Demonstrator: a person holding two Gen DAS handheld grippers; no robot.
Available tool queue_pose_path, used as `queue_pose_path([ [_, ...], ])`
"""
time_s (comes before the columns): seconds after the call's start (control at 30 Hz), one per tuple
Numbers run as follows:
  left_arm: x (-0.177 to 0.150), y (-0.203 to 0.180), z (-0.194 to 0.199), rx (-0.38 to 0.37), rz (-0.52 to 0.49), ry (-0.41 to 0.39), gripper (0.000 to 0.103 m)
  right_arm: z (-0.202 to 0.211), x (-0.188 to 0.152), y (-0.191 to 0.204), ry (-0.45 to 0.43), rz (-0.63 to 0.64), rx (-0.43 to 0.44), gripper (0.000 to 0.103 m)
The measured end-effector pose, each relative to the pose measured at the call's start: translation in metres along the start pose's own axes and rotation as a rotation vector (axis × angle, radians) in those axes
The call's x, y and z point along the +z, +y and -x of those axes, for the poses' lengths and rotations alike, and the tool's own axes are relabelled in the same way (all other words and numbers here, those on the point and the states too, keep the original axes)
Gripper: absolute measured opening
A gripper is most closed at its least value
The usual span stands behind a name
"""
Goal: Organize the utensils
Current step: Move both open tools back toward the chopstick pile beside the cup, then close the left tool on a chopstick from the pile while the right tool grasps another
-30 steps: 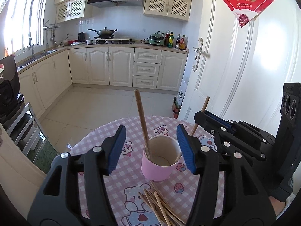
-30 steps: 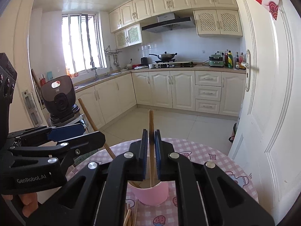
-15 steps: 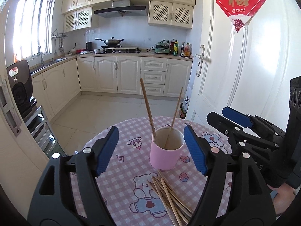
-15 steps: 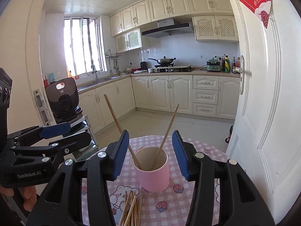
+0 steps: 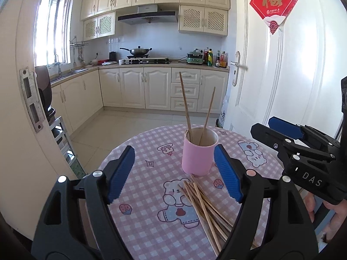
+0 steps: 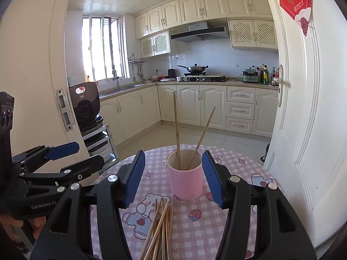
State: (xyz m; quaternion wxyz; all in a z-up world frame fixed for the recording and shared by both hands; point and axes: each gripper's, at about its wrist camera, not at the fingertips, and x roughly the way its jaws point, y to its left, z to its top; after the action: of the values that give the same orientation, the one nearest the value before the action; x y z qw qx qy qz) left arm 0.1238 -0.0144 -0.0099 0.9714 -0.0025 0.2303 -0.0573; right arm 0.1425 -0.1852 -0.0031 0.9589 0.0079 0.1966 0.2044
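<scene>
We see both tools, left [image 5: 174,173] and right [image 6: 173,177], empty, just opened wide near the pink cylindrical cup [image 5: 199,151] holding two wooden chopsticks [image 5: 185,106].

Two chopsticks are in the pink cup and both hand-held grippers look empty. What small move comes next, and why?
Probably lower the right hand-held gripper onto the loose pile of chopsticks lying before the cup and pick one. Its jaws have just been opening with nothing between them, and the left hand-held gripper is open too.
</scene>
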Motion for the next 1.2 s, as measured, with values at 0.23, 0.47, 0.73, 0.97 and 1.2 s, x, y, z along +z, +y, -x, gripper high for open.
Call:
queue_pose_path([
  [0.23, -0.016, 0.002, 0.001, 0.003, -0.003, 0.027, 0.076, -0.001, -0.018, 0.001, 0.041, -0.003, 0.004, 0.052],
  [0.47, -0.03, 0.011, -0.011, 0.001, 0.019, 0.085, 0.076, -0.011, -0.037, 0.001, 0.092, -0.004, 0.001, 0.052],
  [0.73, -0.055, 0.023, -0.035, -0.022, 0.06, 0.197, 0.076, -0.028, -0.062, -0.002, 0.168, -0.02, -0.004, 0.052],
  [0.97, -0.078, 0.025, -0.065, -0.064, 0.103, 0.324, 0.076, -0.044, -0.083, -0.01, 0.267, -0.03, -0.002, 0.052],
  [1.2, -0.093, 0.004, -0.092, -0.119, 0.089, 0.415, 0.076, -0.054, -0.098, -0.019, 0.327, -0.063, -0.001, 0.052],
])
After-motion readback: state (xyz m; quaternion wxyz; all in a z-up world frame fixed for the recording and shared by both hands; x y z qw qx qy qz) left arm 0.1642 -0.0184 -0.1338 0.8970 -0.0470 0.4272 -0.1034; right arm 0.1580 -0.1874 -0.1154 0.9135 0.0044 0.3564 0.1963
